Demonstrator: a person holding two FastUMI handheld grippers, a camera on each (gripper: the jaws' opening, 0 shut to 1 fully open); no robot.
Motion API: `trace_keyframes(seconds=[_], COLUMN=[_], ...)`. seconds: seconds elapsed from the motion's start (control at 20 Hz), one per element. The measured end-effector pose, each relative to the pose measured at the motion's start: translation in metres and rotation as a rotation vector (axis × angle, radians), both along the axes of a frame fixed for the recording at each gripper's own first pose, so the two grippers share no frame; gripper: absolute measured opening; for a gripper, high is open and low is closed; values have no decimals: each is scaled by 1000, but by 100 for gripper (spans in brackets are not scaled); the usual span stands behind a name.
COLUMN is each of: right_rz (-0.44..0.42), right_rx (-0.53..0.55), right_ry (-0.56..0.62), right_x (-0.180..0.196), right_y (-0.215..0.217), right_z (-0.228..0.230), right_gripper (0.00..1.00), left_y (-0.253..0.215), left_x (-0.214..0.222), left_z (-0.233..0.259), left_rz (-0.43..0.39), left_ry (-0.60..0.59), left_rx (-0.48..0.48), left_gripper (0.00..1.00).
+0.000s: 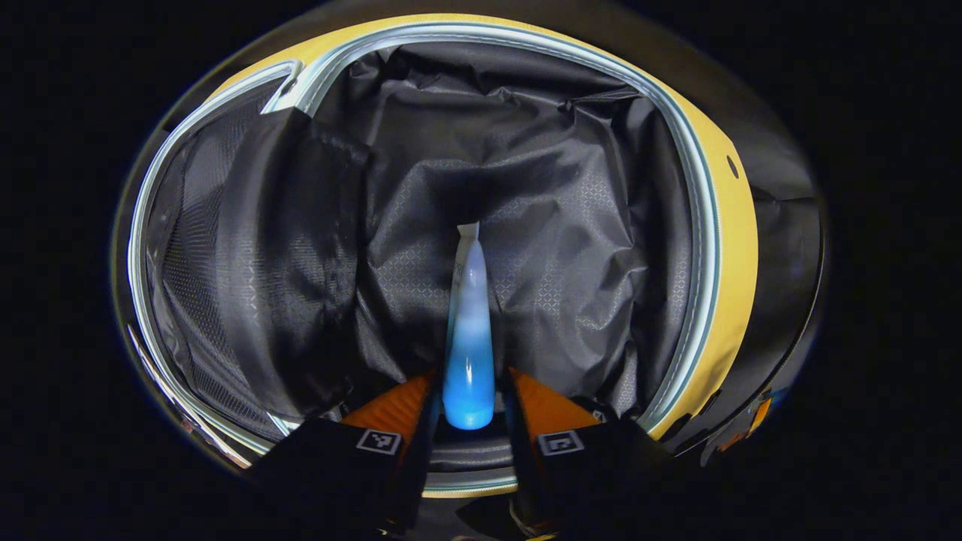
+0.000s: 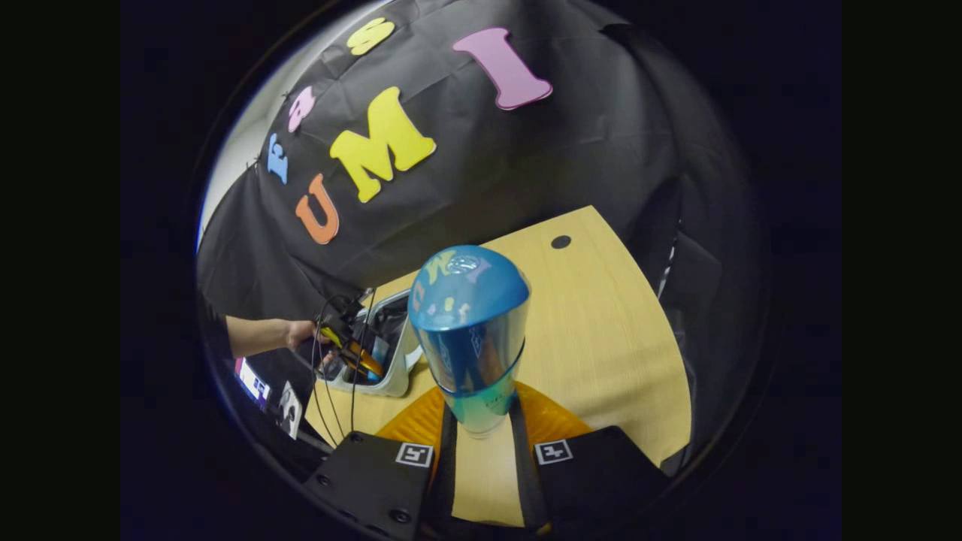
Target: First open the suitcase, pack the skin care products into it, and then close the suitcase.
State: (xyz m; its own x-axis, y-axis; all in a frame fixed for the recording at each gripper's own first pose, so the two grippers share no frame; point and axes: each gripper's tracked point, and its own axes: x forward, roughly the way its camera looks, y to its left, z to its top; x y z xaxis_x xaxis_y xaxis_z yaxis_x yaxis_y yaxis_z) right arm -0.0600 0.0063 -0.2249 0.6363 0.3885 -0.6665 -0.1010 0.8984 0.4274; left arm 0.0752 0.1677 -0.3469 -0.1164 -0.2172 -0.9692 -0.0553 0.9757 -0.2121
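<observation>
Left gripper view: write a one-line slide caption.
Left gripper holds a blue tube over the open suitcase's dark lining.

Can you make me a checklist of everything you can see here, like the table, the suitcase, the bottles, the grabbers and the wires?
Surface: wooden table, bare near the right gripper.
Job's things: suitcase open, dark lining showing; blue tube held over its inside; blue bottle held above the table.
Clutter: nothing seen.
Grippers: left gripper shut on the blue tube; right gripper shut on the blue bottle.
Cables: black cables hanging from the left gripper.
Surroundings: black cloth wall; a person's hand holding the left gripper.
</observation>
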Motion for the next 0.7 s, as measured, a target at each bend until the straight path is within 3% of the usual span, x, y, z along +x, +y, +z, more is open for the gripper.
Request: trace_keyframes(seconds=[0.2,0.45,0.6,0.7], right_rz=[145,413,597,627], right_rx=[-4,4,-9,-23], right_ry=[-15,-7,120,244], right_x=[15,44,49,54], right_y=[62,198,285,328], right_z=[13,24,-8,-39], right_gripper=[33,33,32,33], left_y=[6,10,35,42], left_x=[1,6,-12,-43], left_z=[23,80,101,119], left_rz=[55,254,348,440], left_ry=[-100,-433,-674,-797], left_rx=[-16,-162,-122,-117], left_gripper=[100,99,99,99])
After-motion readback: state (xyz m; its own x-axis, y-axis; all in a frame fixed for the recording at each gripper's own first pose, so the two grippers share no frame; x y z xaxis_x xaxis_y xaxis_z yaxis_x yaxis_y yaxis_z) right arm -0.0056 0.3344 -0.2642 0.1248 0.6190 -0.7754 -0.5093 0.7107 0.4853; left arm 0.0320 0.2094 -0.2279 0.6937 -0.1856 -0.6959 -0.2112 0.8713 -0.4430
